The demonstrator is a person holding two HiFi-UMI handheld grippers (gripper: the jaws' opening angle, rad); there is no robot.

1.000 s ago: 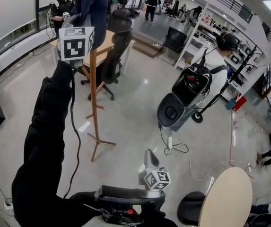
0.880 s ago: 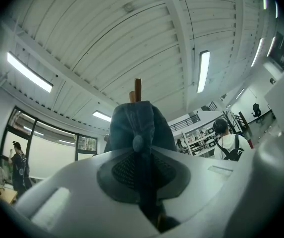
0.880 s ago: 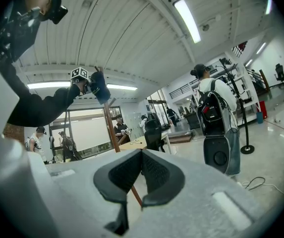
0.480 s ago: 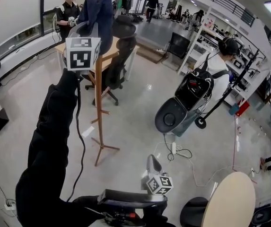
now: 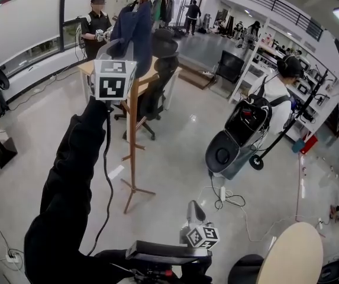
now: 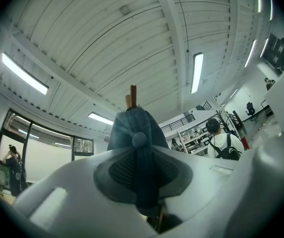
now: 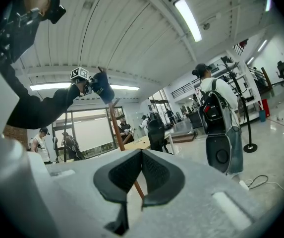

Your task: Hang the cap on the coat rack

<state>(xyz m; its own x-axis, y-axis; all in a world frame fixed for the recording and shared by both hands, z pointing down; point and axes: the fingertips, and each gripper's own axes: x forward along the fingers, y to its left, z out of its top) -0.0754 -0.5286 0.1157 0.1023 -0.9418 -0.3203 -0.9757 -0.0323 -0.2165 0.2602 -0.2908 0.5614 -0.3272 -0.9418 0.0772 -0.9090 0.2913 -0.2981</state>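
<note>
View has shifted since a second ago: rack (image 5: 133, 129) and left gripper (image 6: 142, 155) now sit lower and further right in the head view, and more of the rack's top shows. Left fingers have just been opening and are now parted, loose round cap fabric. Cap (image 5: 135, 31), soft blue cloth, is draped over the rack top, upper centre-left. Right gripper (image 7: 141, 157) is bottom centre, fingers clenched, empty. Glossy grey floor (image 5: 169, 152); open office, windows upper left. Rack is a thin wood pole on splayed feet. Black chair (image 5: 157, 81) and wood desk (image 5: 86, 68) stand behind it.
</note>
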